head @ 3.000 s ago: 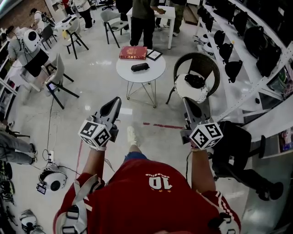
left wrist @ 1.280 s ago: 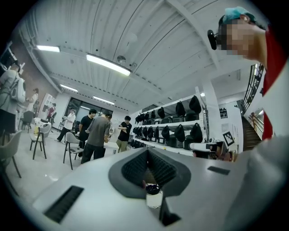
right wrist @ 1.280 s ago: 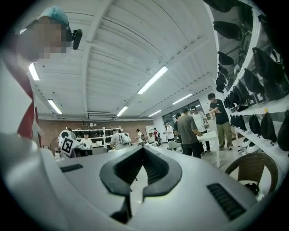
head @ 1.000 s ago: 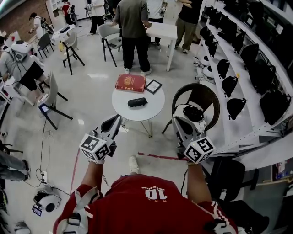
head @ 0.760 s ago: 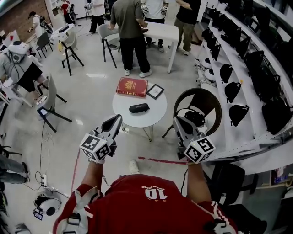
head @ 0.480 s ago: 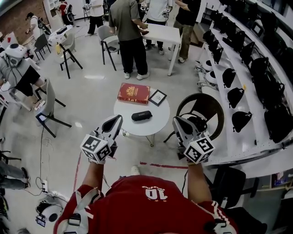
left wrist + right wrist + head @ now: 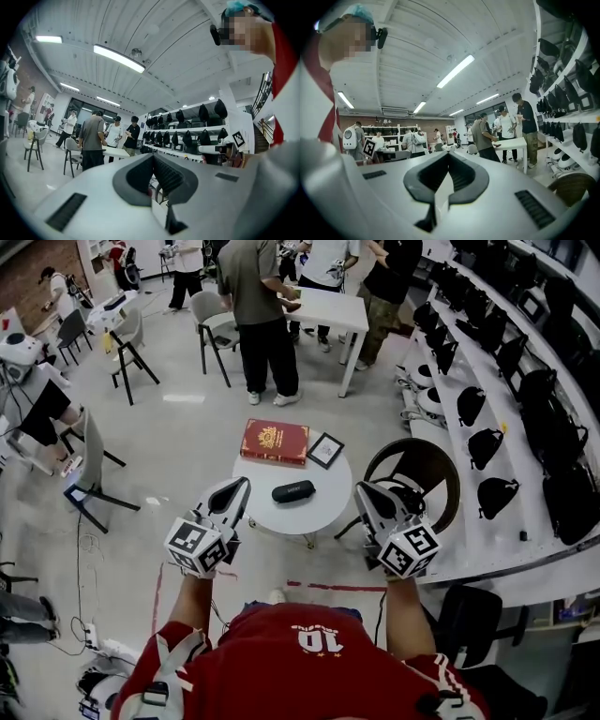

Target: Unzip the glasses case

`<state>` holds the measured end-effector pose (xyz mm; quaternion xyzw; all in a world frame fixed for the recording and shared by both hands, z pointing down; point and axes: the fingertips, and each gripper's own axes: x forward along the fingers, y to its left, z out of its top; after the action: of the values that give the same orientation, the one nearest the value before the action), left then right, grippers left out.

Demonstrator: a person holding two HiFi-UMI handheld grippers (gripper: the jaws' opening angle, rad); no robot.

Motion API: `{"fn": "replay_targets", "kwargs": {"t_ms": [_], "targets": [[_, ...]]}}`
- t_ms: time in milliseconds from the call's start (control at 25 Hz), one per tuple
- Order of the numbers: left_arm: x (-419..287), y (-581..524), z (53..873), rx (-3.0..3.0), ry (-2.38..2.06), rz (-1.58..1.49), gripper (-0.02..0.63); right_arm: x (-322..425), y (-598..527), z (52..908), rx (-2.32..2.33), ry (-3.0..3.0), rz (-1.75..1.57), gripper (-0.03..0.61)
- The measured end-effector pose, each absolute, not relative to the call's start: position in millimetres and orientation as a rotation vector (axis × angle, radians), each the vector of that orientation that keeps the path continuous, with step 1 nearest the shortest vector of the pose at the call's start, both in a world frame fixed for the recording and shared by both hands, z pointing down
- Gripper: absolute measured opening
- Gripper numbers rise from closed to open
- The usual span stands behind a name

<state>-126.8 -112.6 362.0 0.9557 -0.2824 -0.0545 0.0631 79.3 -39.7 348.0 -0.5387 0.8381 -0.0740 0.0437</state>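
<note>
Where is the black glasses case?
Head view, centre: the black oblong glasses case lies on the round white table, below the red book and framed picture.

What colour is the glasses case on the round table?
The case is black; best in the head view.

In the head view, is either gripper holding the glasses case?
No, the glasses case lies on the round table, clear of the left gripper and the right gripper.
</note>
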Motion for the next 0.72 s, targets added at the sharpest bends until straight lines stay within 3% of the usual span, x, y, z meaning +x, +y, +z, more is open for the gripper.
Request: {"fn": "replay_targets", "kwargs": {"t_ms": [720], "targets": [[-122,-147,372,2.861,-0.873,-0.185,0.008,85,-83,363,-1.644,2.615,-0.234,0.014]]}}
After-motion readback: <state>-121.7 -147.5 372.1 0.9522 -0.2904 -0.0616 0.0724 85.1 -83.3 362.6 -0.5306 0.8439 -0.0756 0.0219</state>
